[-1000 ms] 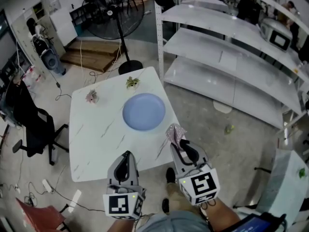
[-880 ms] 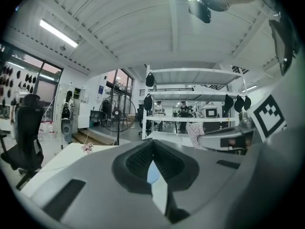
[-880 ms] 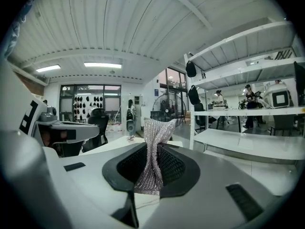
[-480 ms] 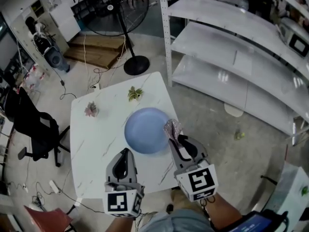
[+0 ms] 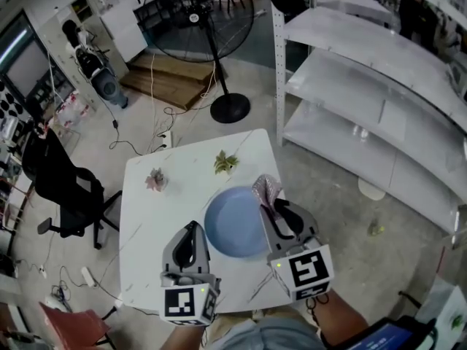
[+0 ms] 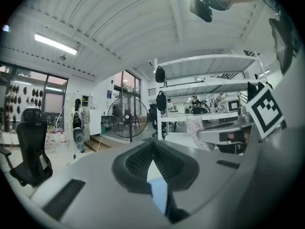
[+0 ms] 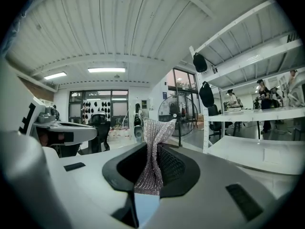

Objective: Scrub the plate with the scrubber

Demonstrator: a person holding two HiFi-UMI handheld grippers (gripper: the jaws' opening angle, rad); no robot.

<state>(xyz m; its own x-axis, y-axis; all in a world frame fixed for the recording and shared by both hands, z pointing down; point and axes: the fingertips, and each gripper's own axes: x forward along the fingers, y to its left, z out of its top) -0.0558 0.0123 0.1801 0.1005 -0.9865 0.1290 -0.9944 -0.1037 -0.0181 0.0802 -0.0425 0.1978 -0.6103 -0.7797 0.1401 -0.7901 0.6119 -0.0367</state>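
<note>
A round blue plate (image 5: 235, 222) lies on the white marble-look table (image 5: 157, 217), towards its right side. My right gripper (image 5: 271, 204) hangs over the plate's right edge, shut on a silvery mesh scrubber (image 5: 265, 189) that sticks out past its tips; the same scrubber (image 7: 153, 151) stands pinched between the jaws in the right gripper view. My left gripper (image 5: 191, 233) sits just left of the plate's near edge, shut with nothing held (image 6: 151, 152). Both grippers are held above the table.
Two small potted plants (image 5: 155, 179) (image 5: 225, 162) stand near the table's far edge. A standing fan (image 5: 208, 22) is on the floor beyond, white shelving (image 5: 372, 100) runs along the right, and a black office chair (image 5: 69, 192) stands to the left.
The view has closed in on the table. Both grippers now reach over it, and the right one with the scrubber has come from the table's right edge to the plate's rim.
</note>
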